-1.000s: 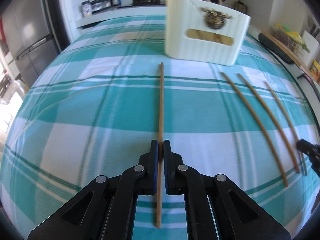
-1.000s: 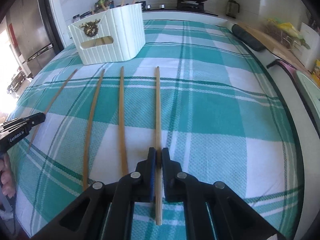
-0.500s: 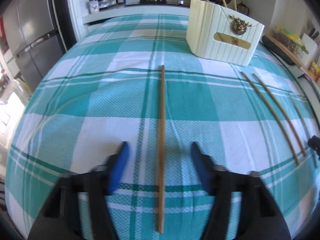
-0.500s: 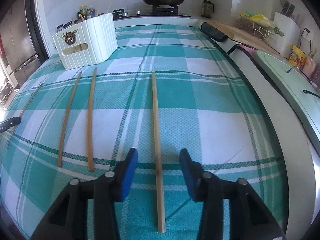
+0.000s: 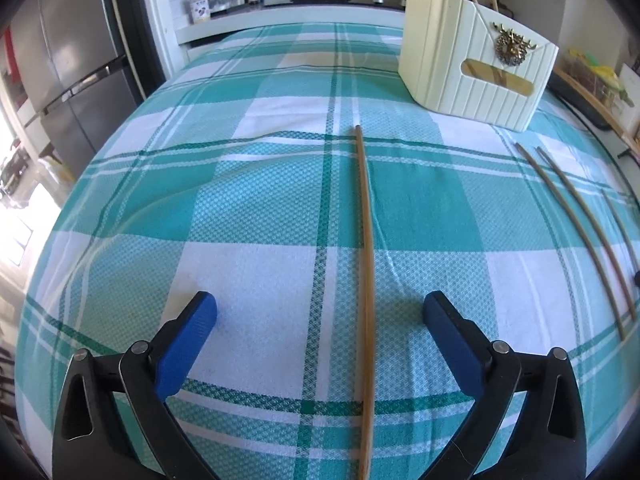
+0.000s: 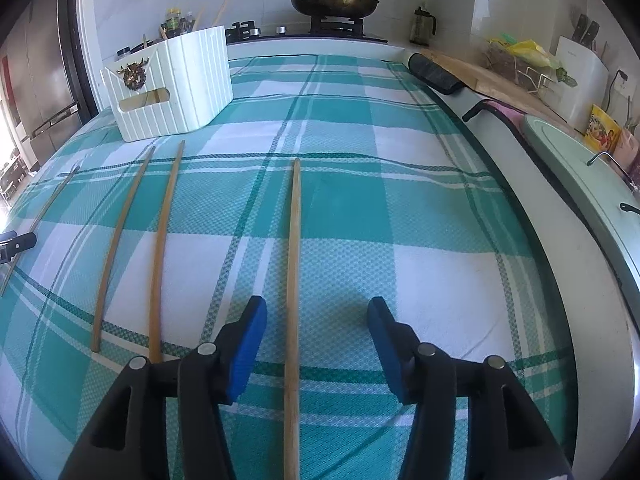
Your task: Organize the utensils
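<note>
Two grippers were seen with jaws opening and nothing clamped: the left gripper (image 5: 320, 312), spread widest, straddled the leftmost chopstick (image 5: 366, 280), and the right gripper (image 6: 316, 320) straddled the rightmost chopstick (image 6: 294, 280), neither stick being touched by the blue pads (image 5: 188, 344). Each stick lay flat on the checked tablecloth (image 5: 260, 200), its long axis running from the bottom edge of the frame up toward the centre, in line with the fingers above it, so each hand was nearest its own stick. Between these, a middle pair of chopsticks (image 6: 136, 248) was laid roughly parallel at centre left of the right wrist view. The ribbed cream holder (image 6: 176, 88), with more sticks poking from it, stood in the upper left of that view and the upper right of the left wrist view, beyond the far tips. Nothing was seen lying between sticks and holder; a frying pan (image 6: 334, 2) and jars sat on the far counter, well apart.
</note>
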Available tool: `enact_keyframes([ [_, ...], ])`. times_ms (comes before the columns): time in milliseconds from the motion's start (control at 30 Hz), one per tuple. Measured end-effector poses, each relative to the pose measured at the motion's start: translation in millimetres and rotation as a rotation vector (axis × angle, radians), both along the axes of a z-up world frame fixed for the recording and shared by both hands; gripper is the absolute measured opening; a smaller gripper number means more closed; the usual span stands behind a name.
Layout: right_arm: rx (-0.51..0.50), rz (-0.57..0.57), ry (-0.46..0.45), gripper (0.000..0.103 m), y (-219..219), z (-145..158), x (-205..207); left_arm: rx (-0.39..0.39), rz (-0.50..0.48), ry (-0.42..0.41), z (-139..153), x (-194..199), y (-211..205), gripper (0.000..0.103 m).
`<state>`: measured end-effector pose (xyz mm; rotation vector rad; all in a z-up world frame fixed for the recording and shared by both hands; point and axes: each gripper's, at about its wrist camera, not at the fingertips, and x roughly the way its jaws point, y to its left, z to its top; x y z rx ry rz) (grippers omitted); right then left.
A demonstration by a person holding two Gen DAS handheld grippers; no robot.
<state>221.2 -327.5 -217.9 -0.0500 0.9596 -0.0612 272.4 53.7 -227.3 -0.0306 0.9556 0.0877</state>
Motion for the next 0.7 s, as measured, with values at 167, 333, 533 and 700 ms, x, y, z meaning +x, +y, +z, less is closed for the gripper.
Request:
enact_keyframes([
  [167,0.001,-0.001,0.0,0.055,-0.3,-0.4,0.6,-0.001,0.0,-0.005,-0.2,-0.7,-0.2,0.103],
  [333,0.002,0.0,-0.001,0.055,-0.9,-0.4,0.8,-0.001,0.0,-0.005,-0.2,-1.1,-0.2,0.103],
  [533,0.004,0.0,-0.001,0.055,-1.1,-0.5,0.5,-0.001,0.0,-0.006,-0.1,-0.9,0.0,0.103],
  [700,0.007,-0.001,-0.001,0.056,-1.3,-0.6,0.4,-0.015,-0.021,0.008,0.5,-0.4,0.6,0.103],
])
